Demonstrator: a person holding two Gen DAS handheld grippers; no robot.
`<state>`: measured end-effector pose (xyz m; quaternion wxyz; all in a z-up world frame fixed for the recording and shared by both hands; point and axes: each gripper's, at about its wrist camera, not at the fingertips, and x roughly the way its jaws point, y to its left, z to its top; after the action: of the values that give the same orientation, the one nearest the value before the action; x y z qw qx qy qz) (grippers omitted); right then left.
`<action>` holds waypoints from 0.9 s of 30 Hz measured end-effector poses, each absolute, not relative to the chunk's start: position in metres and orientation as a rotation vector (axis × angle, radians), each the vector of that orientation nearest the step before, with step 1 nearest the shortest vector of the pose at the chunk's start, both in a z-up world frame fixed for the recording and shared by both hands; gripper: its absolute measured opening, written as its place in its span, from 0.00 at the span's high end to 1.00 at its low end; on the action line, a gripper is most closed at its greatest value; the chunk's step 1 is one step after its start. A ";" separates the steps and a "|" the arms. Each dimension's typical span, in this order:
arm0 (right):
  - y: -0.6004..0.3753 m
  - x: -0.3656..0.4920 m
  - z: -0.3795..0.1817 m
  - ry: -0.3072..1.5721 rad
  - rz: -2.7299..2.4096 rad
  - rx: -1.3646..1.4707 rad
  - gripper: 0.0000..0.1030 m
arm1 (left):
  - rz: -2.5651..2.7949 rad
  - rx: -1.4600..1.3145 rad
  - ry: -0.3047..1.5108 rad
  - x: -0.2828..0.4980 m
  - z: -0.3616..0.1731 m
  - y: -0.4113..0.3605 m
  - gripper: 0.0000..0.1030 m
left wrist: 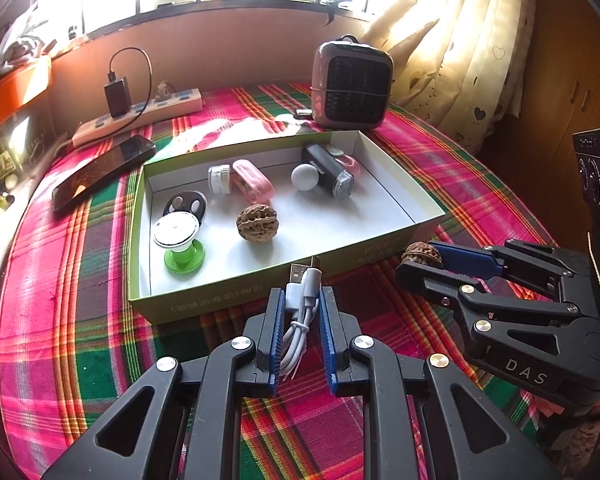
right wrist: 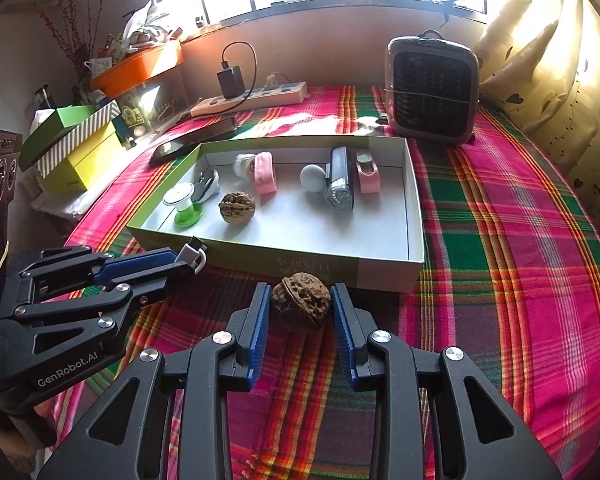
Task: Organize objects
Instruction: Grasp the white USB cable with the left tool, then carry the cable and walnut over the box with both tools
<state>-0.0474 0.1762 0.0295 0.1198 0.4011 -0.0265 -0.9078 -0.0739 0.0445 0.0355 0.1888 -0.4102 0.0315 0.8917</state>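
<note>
You are clamping the left tongs (left wrist: pixel 300 300) on the cable (left wrist: pixel 302 312) and the right tongs (right wrist: pixel 300 306) on the walnut (right wrist: pixel 301 305); the box (right wrist: pixel 340 266) rim at 12 o'clock risks snagging either.

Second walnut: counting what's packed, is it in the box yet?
Out. The walnut sits between the right gripper jaws, before the box.

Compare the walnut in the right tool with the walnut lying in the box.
Held walnut: clamped between the pads of the right tool, outside the box, just in front of its near wall, above the plaid cloth.
Boxed walnut: lies free on the white floor inside the box, beside the green-based lamp, touched by no tool.
The held one's seam ridge shows clearly; the boxed one's does not.
Shared: both are brown, wrinkled and roundish.
</note>
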 end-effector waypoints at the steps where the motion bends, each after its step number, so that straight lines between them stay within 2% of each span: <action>1: 0.176 -0.048 0.031 -0.075 -2.654 1.168 0.69 | 2.505 -1.154 0.083 -0.075 0.036 0.044 0.85; 27: 0.184 -0.093 0.046 -0.046 -2.690 1.146 0.69 | 2.522 -1.167 0.037 -0.108 0.040 0.039 0.85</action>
<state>-0.0929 0.1841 0.0463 0.1085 0.3895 -0.0155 -0.9145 -0.1079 0.0394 0.0398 0.1802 -0.4130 0.0132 0.8926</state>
